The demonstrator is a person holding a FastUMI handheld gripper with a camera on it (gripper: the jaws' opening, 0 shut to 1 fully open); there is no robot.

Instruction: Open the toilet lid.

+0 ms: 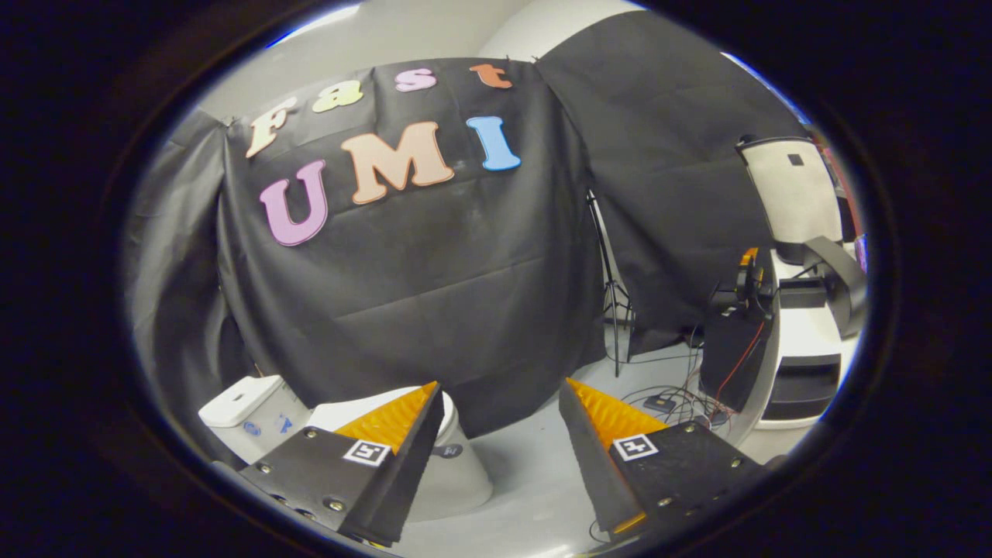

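- The gripper [500, 395] has its two fingers spread wide apart, with nothing between them.
- The toilet [457, 473] sits low on the floor [535, 465], against the foot of the black cloth wall [434, 294]. It is beyond and partly behind the left finger.
- The toilet lid [364, 403] looks flat and shut. The finger hides most of it, so I cannot see its front edge.
- The step looks like the very start: getting close. The gripper is well apart from the lid and not touching it.
- Next, I think the gripper must go down and left, so a finger can slip under the lid's front edge and lift.
- The toilet is white, smooth and shiny, with round sides. Its tank [240, 399] is boxy with soft corners.
- The pads [387, 422] on the fingers are bumpy, with ridges, shaped like wedges.
- The cloth is soft and creased. The floor is pale and smooth.
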